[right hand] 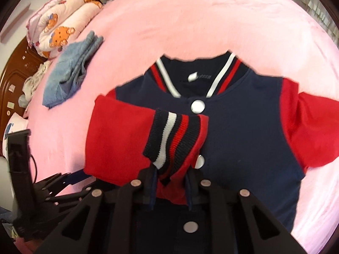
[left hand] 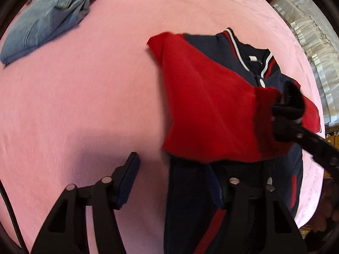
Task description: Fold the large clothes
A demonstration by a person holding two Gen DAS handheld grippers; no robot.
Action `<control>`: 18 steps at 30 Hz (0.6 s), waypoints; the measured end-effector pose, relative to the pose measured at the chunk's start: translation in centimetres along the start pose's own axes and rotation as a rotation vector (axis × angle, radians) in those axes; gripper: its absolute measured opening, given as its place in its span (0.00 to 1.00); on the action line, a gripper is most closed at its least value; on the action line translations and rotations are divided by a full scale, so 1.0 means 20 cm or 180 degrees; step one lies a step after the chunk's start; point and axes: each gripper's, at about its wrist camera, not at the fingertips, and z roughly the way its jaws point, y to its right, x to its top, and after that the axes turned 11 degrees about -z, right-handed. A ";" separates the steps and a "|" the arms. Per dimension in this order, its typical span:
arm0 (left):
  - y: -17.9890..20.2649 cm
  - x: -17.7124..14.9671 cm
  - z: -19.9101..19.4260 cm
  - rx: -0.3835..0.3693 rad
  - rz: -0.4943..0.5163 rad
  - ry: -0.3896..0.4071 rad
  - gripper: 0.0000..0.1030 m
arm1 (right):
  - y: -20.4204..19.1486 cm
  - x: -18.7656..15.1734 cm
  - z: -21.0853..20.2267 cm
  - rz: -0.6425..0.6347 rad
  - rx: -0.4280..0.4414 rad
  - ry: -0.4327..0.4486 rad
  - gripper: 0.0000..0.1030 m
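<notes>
Black plastic linkages frame the bottom of both wrist views, and both tools point steeply down at the pink bed (left hand: 74, 105). The right hand-held gripper (right hand: 171, 180) is clamped on the striped cuff (right hand: 169, 137) of the jacket's red sleeve (right hand: 118, 135): its two blue-padded fingers pinch the bunched knit and red cloth between them, with no gap to be seen. The sleeve is drawn across the navy chest, so the cuff lies just ahead of the fingertips and beside the white snap buttons (right hand: 197, 106).

The left hand-held gripper (left hand: 175, 180) has its jaws apart. Its left finger (left hand: 127, 182) hangs over bare pink cover; its right finger is partly hidden against the dark lower front of the jacket, and nothing is pressed between the pads. In its view the right tool's black arm (left hand: 307, 139) reaches in from the right edge and meets the end of the red sleeve.

The jacket (right hand: 243, 131) lies face up on the bed directly ahead of and beneath both tools, collar farthest from them. It is navy with red sleeves and a ribbed collar striped red and white (right hand: 224, 76). The other red sleeve (right hand: 313, 127) spreads out to the right of the right tool.

Far ahead and left of both tools rests a folded blue denim garment (right hand: 67, 78). Beyond it, a cartoon-print quilt (right hand: 63, 25) sits at the bed's edge by a wooden headboard (right hand: 12, 76).
</notes>
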 end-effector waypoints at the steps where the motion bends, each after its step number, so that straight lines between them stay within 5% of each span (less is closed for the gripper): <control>1: 0.01 0.01 0.01 0.0015 -0.0001 0.0027 0.51 | 0.02 0.01 -0.01 0.0024 0.0012 0.0051 0.20; 8: 0.05 0.07 0.05 -0.0006 -0.0078 0.0071 0.20 | 0.19 0.02 -0.15 0.0156 -0.0014 0.0366 0.20; 18: 0.07 0.08 0.09 0.0070 -0.0306 0.0079 0.17 | 0.48 -0.11 -0.11 0.0809 0.0417 0.0332 0.20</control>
